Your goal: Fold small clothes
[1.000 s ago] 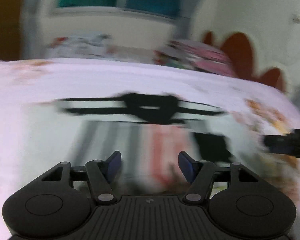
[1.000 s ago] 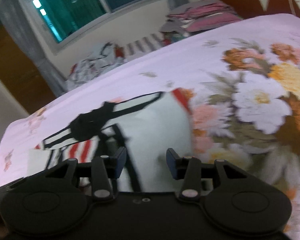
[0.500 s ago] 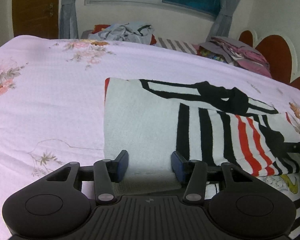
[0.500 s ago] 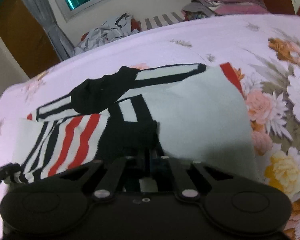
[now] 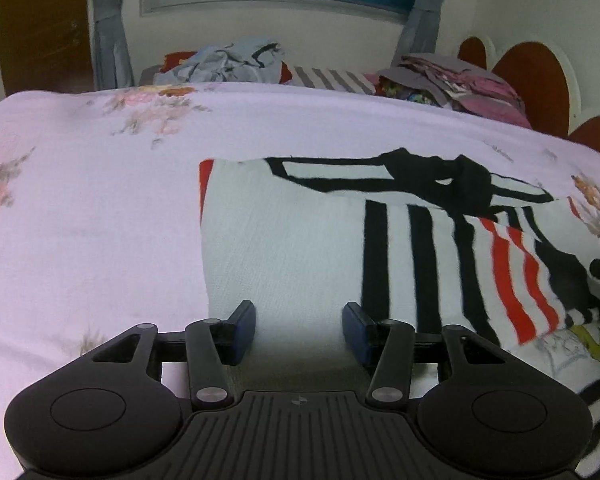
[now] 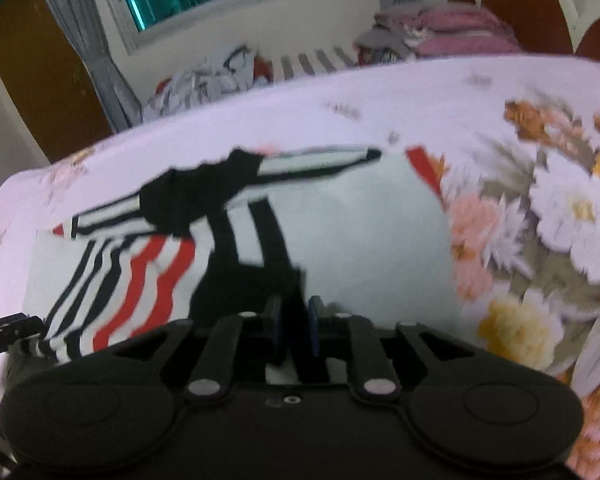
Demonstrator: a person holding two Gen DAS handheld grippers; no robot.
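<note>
A small white knit garment (image 5: 284,248) with black and red stripes lies spread on the floral bedsheet (image 5: 100,208). My left gripper (image 5: 299,326) is open, its blue pads straddling the garment's near white edge. In the right wrist view the same garment (image 6: 364,240) shows, with a striped sleeve folded across it. My right gripper (image 6: 294,326) is shut on the garment's black cuff at the near edge. The other gripper's tip (image 6: 4,330) shows at the left edge.
A heap of unfolded clothes (image 5: 228,64) lies past the bed's far edge. A stack of folded pink and grey clothes (image 5: 460,84) sits at the far right by the red scalloped headboard (image 5: 532,76). A window and curtains are behind.
My right gripper closed on the garment's black cuff and stays shut. My left gripper settled at the garment's near white edge and opened somewhat wider than half a second ago.
</note>
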